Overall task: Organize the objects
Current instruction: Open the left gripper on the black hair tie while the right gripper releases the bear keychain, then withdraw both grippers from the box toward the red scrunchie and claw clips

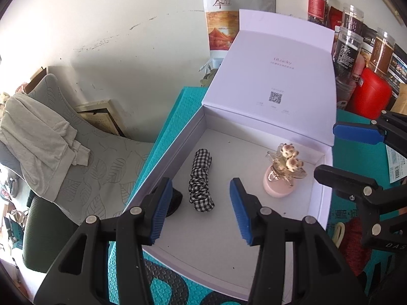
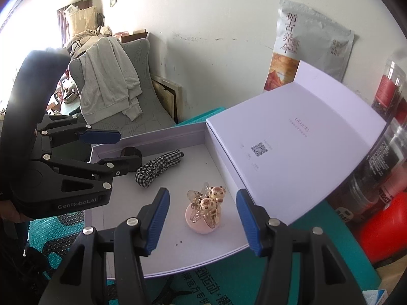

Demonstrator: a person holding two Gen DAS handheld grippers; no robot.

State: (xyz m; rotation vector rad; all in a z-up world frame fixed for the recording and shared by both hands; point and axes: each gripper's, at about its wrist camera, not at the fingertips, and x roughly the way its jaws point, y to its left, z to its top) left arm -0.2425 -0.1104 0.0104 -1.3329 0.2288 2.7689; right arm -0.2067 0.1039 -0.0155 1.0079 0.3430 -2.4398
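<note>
Nearest the left wrist lens, the left claw [image 1: 201,209] is seen spread, with nothing pinched between its blue pads [image 1: 161,211]; the right claw [image 2: 203,221] is likewise spread and empty in its own view. Both are held above an open white box [image 1: 178,139] that rests on a teal desk [image 1: 183,104]. Inside the box, a checked scrunchie [image 1: 201,180] is laid at about 12 o'clock from the left claw, with a dark round object [image 1: 175,200] (partly hidden by the left pad) just beside it at 9 o'clock. A pink round case [image 1: 276,186], topped by a clear hair clip with two small bears [image 1: 288,158], is set well apart at 2 o'clock. Farther back, the raised lid [image 1: 279,76] is leaned toward jars [image 1: 351,48] and a printed pouch [image 1: 229,7] against the wall.
</note>
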